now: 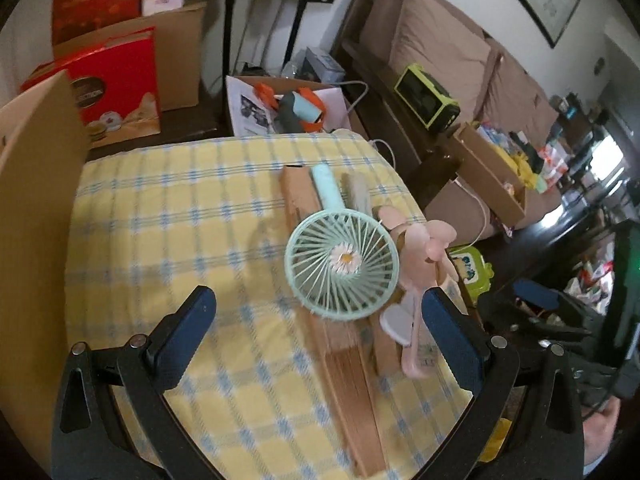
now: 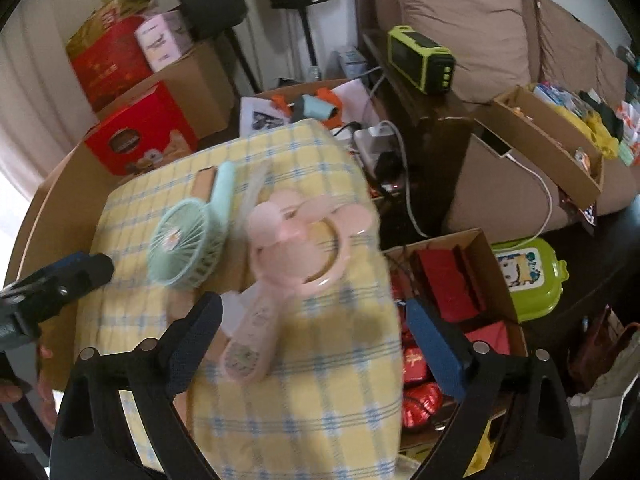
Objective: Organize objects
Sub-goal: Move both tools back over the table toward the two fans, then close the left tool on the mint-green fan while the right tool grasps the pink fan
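On checked cloth (image 1: 168, 216) | mint fan (image 1: 342, 264) beside pink fan (image 2: 280, 248) | both tongs wide, holding nothing

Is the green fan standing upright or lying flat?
Lying flat. The green fan rests on the wooden pieces, its grille facing up and its handle stretched along them.

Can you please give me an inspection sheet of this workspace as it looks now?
Surface: yellow checked cloth, wooden boards lying on it.
Job's things: mint fan and pink fan lying side by side on the boards.
Clutter: red box, green speaker, open carton of red packets.
Grippers: left hand-held gripper open, empty; right hand-held gripper open over the pink fan's handle.
Cables: white cable across the sofa.
Surroundings: brown sofa.
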A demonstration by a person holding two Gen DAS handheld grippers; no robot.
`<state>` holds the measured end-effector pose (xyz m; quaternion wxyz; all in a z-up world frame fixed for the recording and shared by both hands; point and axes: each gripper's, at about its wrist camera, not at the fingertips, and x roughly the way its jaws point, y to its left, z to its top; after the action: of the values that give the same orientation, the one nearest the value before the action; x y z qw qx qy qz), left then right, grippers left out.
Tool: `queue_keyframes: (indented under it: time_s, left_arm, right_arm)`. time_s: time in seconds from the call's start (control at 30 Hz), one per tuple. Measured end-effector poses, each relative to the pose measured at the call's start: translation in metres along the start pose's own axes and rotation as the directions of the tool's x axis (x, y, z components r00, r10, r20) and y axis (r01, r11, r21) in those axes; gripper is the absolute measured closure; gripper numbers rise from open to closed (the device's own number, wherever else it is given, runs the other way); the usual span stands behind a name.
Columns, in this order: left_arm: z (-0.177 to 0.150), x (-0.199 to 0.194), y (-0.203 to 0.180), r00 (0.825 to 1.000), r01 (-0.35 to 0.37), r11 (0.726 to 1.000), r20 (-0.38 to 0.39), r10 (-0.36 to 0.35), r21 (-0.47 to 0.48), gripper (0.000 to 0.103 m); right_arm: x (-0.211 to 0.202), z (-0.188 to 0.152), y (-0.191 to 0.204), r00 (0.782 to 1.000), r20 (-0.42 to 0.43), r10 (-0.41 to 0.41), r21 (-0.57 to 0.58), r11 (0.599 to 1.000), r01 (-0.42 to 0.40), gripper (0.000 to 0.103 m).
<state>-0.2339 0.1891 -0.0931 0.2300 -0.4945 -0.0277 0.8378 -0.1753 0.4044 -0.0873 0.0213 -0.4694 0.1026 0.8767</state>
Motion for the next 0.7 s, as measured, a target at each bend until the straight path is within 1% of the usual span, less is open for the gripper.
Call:
queue_keyframes:
  time_s: [0.27, 0.33, 0.4, 0.57, 0.6, 0.63, 0.67, 0.7]
  left_arm:
    - [0.008, 0.036, -0.025, 0.998, -0.054, 0.994, -0.011, 0.055, 0.09, 0.0]
    - [0.009, 0.043, -0.03, 0.998, -0.062, 0.993, -0.015, 0.064, 0.105, 0.0]
    - [0.007, 0.052, -0.034, 0.996, -0.087, 0.989, -0.017, 0.09, 0.12, 0.0]
    - [0.004, 0.071, -0.04, 0.993, -0.106, 0.984, -0.033, 0.111, 0.14, 0.0]
    - [0.003, 0.073, -0.041, 0.993, -0.112, 0.983, -0.03, 0.118, 0.146, 0.003]
    - [0.002, 0.073, -0.042, 0.993, -0.113, 0.983, -0.026, 0.118, 0.148, 0.009]
    - [0.002, 0.073, -0.041, 0.992, -0.117, 0.982, -0.021, 0.122, 0.146, 0.013]
    - [0.002, 0.073, -0.04, 0.991, -0.127, 0.982, -0.016, 0.13, 0.141, 0.02]
  right_arm:
    - [0.006, 0.005, -0.023, 1.0, 0.012, -0.006, 0.068, 0.998, 0.005, 0.008]
    - [0.009, 0.004, -0.026, 1.0, 0.006, -0.004, 0.075, 0.997, 0.003, 0.008]
    - [0.013, 0.002, -0.028, 1.0, -0.003, -0.005, 0.08, 0.997, 0.005, 0.008]
    - [0.018, -0.004, -0.03, 1.0, -0.016, 0.007, 0.085, 0.996, -0.005, 0.008]
    - [0.019, -0.005, -0.03, 1.0, -0.02, 0.009, 0.083, 0.996, -0.007, 0.008]
    - [0.02, -0.006, -0.029, 1.0, -0.022, 0.009, 0.082, 0.997, -0.007, 0.008]
    - [0.02, -0.007, -0.029, 1.0, -0.023, 0.011, 0.081, 0.997, -0.009, 0.008]
    - [0.021, -0.007, -0.029, 1.0, -0.023, 0.013, 0.082, 0.997, -0.011, 0.008]
